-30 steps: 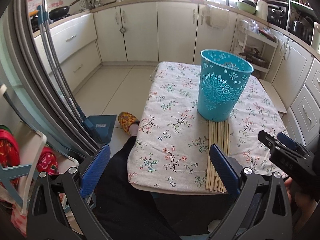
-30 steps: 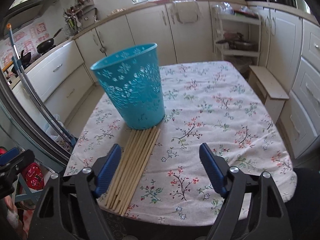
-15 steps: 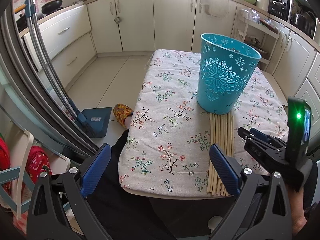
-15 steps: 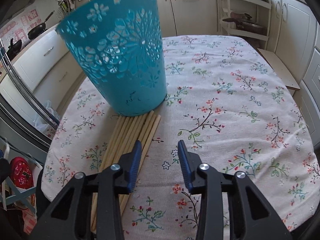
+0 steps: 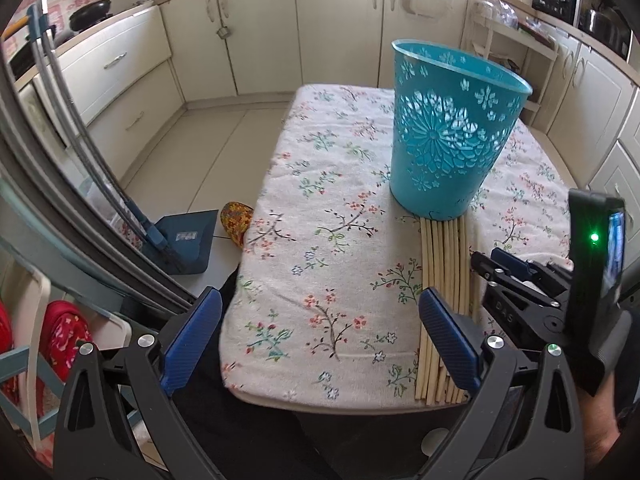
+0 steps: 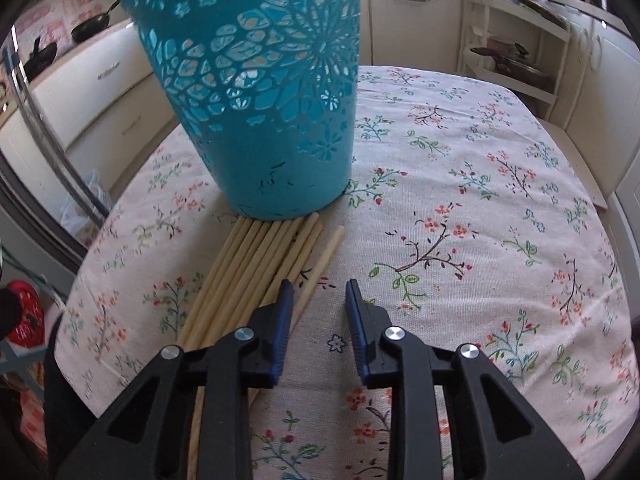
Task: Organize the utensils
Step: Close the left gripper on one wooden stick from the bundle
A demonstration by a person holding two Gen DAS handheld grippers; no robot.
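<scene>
A bundle of pale wooden chopsticks lies on the floral tablecloth, its far ends against the foot of an upright teal cut-out basket. The outermost chopstick lies slightly apart, and its near part runs between the jaws of my right gripper. It sits beside the left pad while the jaws are closing, and the right pad is still clear of it. My left gripper hangs wide open over the table's near edge, holding nothing. Its view shows the basket, the chopsticks and the right gripper.
A blue dustpan and a patterned slipper are on the floor left of the table. Cream cabinets line the walls, with a shelf rack at the back right. A person's dark-trousered leg is at the table's near edge.
The right gripper's jaws have narrowed from wide to a small gap and dropped close over the chopsticks. The outermost stick now lies between them. The left gripper sank a little and stayed open.
</scene>
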